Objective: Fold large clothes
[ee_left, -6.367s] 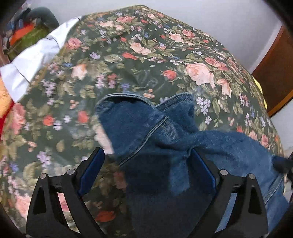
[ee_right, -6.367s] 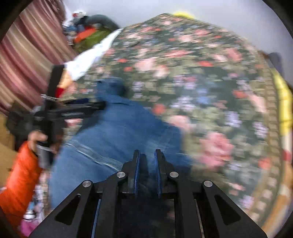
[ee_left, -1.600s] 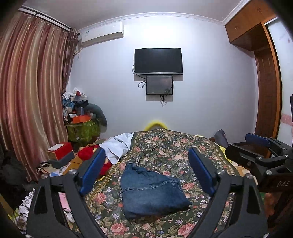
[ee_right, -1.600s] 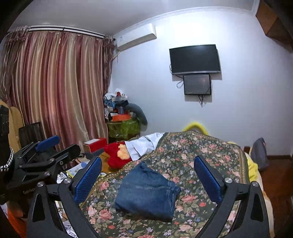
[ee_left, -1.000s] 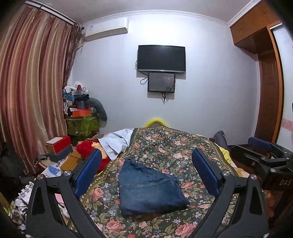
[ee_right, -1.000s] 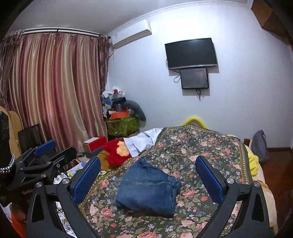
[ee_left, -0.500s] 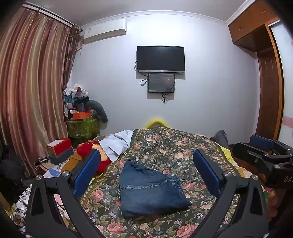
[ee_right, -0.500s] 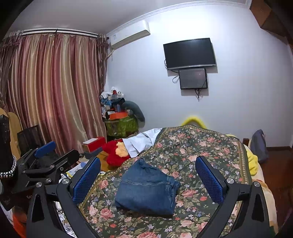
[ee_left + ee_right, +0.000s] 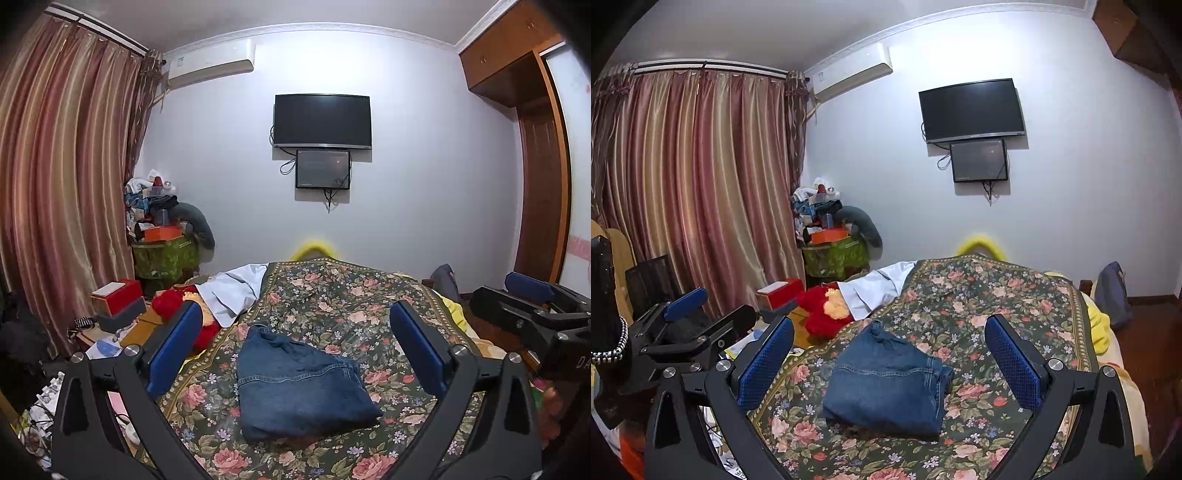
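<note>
Left tool and right tool are held spread wide, nothing gripped, raised well back from the bed. Folded jeans are laid flat on the floral bedspread.

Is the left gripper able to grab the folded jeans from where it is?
Probably yes. The left gripper is open and empty, and the jeans lie uncovered on the floral bedspread ahead of it, though it must move closer.
</note>
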`<state>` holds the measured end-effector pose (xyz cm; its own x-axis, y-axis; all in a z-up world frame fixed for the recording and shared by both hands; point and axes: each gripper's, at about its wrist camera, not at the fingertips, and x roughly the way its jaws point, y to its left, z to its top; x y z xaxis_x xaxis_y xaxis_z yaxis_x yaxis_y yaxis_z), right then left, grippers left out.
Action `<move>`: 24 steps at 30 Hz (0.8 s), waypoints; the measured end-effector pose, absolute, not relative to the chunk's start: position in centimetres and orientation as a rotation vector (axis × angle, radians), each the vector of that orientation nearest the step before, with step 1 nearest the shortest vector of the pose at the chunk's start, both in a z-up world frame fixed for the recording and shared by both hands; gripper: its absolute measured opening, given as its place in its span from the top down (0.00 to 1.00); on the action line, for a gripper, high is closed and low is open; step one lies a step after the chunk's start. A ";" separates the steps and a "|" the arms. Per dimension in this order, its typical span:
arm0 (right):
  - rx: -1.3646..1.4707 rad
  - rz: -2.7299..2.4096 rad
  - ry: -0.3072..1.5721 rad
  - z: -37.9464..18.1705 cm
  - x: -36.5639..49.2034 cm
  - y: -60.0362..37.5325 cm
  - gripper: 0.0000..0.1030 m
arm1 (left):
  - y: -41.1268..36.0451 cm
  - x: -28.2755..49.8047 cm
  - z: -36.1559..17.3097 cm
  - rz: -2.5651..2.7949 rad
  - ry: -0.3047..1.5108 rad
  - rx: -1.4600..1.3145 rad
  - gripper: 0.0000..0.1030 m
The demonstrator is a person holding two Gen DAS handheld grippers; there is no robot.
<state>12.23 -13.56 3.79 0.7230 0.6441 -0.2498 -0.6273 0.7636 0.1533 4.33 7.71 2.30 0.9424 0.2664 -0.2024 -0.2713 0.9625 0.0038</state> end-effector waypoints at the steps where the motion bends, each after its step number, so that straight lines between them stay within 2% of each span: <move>1: 0.060 0.701 0.299 3.8 12.2 -13.6 0.00 | 7.7 4.3 2.3 0.273 0.202 -0.025 0.01; 24: 0.074 0.672 0.294 4.4 11.9 -13.4 0.00 | 7.2 4.5 2.5 0.220 0.214 -0.028 0.01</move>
